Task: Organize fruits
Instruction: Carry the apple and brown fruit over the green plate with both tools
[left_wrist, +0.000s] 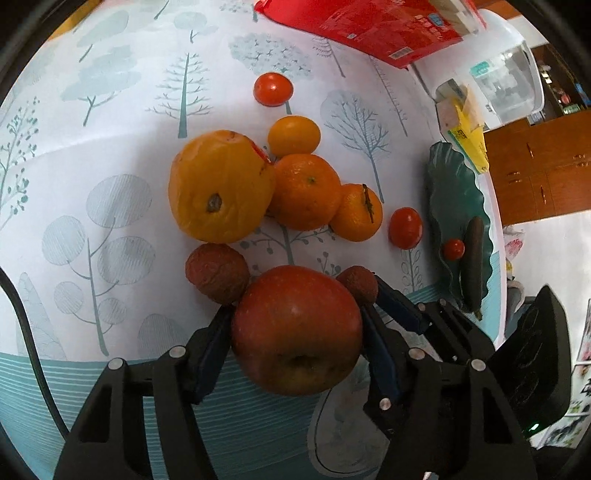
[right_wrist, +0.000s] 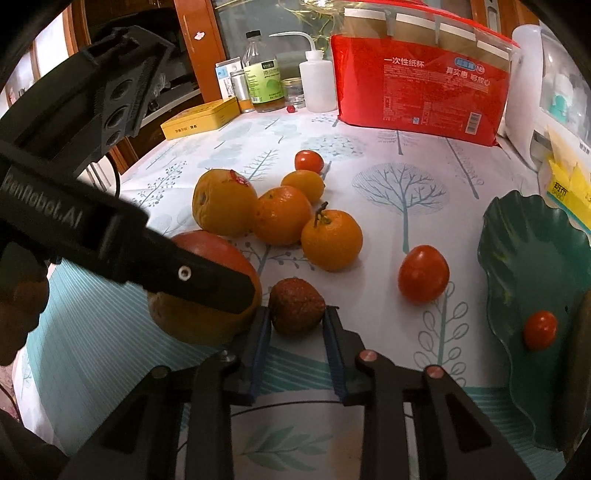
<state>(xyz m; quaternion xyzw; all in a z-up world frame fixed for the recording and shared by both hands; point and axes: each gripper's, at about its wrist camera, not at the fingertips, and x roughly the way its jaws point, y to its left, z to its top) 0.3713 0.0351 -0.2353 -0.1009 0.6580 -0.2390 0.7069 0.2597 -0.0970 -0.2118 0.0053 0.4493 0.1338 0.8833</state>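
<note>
The left tongs (left_wrist: 297, 328) are closed on a large red apple (left_wrist: 297, 330), with one blue-padded finger (left_wrist: 208, 350) against each side of the fruit. In the right wrist view the same apple (right_wrist: 218, 254) sits at 9 o'clock, partly covered by the black left tool body.

The right tongs (right_wrist: 297, 321) bracket a small wrinkled dark-red fruit (right_wrist: 295, 306) that rests on the tree-patterned tabletop (right_wrist: 399, 192). The fingers stand just beside the fruit on both sides; whether they press on it cannot be determined.

A second wrinkled dark-red fruit (left_wrist: 217, 273) lies at 10 o'clock from the apple in the left wrist view.

At 12 o'clock from the right tongs is a cluster of orange citrus: a large dented orange fruit with a red sticker (right_wrist: 223, 203), a round mandarin (right_wrist: 282, 216), a stemmed mandarin (right_wrist: 331, 240) and a small yellow-orange fruit (right_wrist: 303, 184). A red tomato (right_wrist: 308, 161) lies just beyond them. Another red tomato (right_wrist: 423, 274) lies alone at 2 o'clock.

A dark green leaf-shaped dish (right_wrist: 517, 236) at 3 o'clock holds a small red cherry tomato (right_wrist: 540, 329). A red paper-cup package (right_wrist: 424, 88) stands at the far edge.
</note>
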